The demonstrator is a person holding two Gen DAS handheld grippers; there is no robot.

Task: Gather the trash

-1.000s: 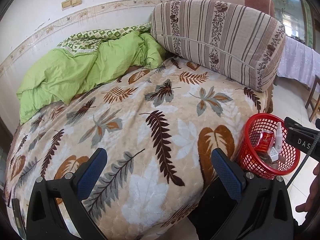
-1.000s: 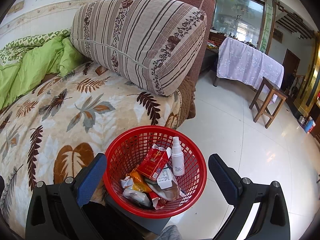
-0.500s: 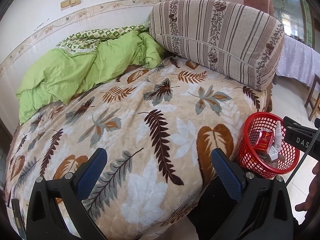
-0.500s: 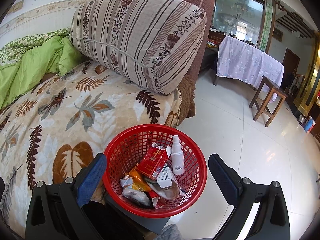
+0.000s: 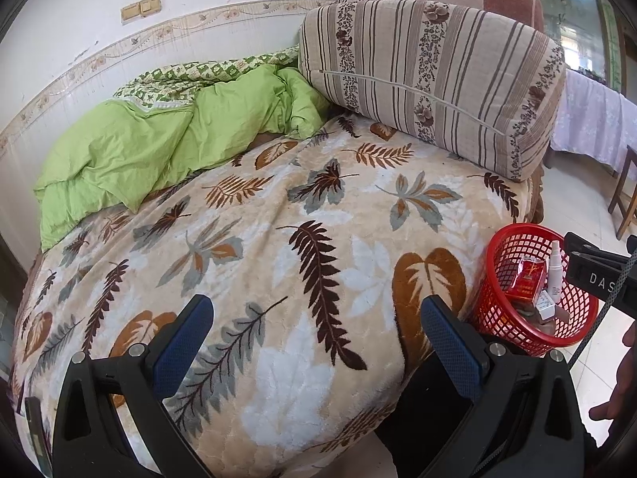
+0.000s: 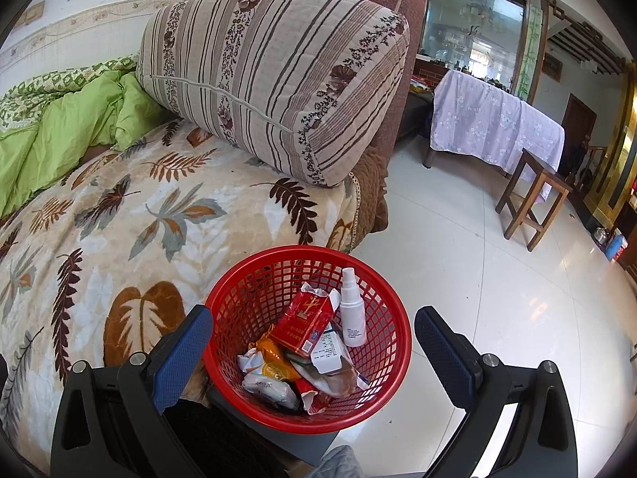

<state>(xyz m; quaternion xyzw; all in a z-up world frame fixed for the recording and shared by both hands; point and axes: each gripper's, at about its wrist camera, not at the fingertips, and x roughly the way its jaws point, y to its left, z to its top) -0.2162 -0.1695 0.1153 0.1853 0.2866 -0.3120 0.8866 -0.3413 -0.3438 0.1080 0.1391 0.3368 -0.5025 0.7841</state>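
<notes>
A red mesh basket (image 6: 382, 362) stands by the bed's right edge, holding a red cigarette pack (image 6: 304, 324), a white spray bottle (image 6: 351, 312), a white carton and several crumpled wrappers. My right gripper (image 6: 314, 348) hovers just above it, open, fingers apart on either side of the basket, nothing held. In the left wrist view my left gripper (image 5: 316, 340) is open and empty over the leaf-patterned blanket (image 5: 278, 239), with the basket (image 5: 513, 318) to its right. Part of the right gripper's body shows beside the basket there.
A striped bolster pillow (image 5: 430, 79) and a crumpled green quilt (image 5: 159, 147) lie at the head of the bed. White tiled floor (image 6: 497, 279) spreads to the right, with a wooden stool (image 6: 533, 195) and a table under a lilac cloth (image 6: 493, 123). A hand shows at the left wrist view's right edge.
Both views have shifted only slightly; the grippers stay open and the basket's contents lie as before.
</notes>
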